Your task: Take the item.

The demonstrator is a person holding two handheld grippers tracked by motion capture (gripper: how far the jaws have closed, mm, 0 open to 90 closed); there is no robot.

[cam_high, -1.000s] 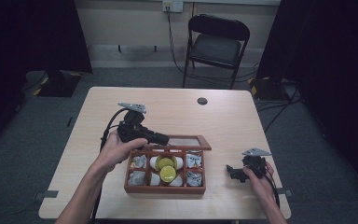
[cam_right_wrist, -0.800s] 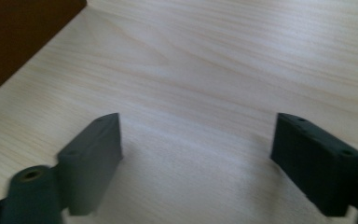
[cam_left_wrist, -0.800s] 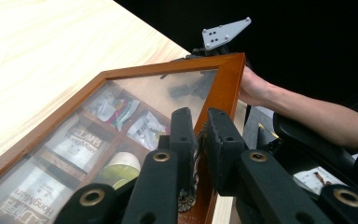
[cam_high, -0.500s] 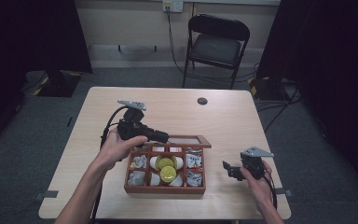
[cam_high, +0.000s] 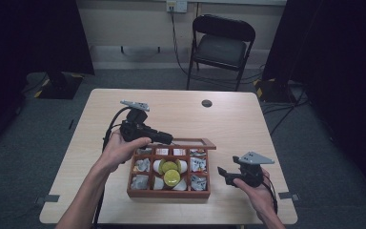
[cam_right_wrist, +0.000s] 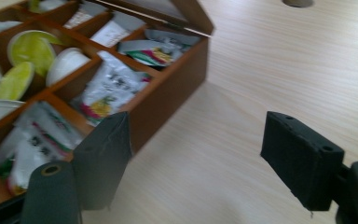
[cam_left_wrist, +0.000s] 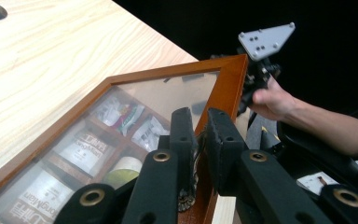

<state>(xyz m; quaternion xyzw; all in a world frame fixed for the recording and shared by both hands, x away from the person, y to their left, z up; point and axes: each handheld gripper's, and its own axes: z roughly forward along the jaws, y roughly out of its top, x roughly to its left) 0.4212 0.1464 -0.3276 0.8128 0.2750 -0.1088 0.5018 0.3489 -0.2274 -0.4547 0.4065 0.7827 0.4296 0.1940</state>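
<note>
- At the front of the desk (cam_high: 124, 191), the wooden box (cam_high: 168, 193) sits with its glass lid (cam_left_wrist: 135, 100) raised, compartments exposed.
- Your left tongs (cam_left_wrist: 199, 140) are clenched on the lid's front edge, propping it up so the packets and cups stay reachable.
- Your right tongs (cam_right_wrist: 196, 154) hang just beside the box's right wall, grasping nothing; the jaws have just been closing with only bare desk between them.
- Judged: the lid drops if the left grip slackens.
</note>
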